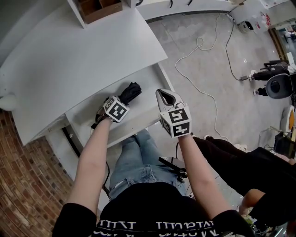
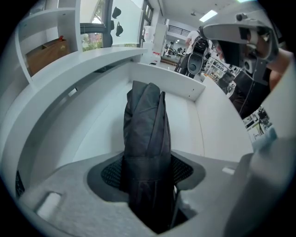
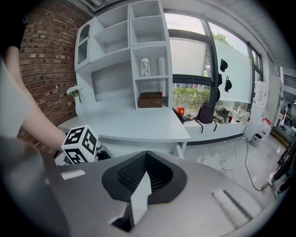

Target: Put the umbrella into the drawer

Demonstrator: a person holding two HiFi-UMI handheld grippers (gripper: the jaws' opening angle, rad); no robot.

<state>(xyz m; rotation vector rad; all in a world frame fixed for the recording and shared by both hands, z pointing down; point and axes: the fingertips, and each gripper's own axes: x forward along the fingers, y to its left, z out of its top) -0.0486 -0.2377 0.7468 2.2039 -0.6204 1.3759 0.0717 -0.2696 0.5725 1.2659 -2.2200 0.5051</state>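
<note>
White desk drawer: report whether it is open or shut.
Open: the white desk drawer stands pulled out, its inside floor exposed.

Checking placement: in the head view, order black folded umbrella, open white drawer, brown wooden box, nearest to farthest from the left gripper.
1. Black folded umbrella, in its jaws.
2. Open white drawer, just beneath.
3. Brown wooden box, top shelf.

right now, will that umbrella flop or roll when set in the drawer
The folded black fabric umbrella stands straight out of the left claw, so probably stiff. Its bundle looks roundish, so it might roll slightly.
</note>
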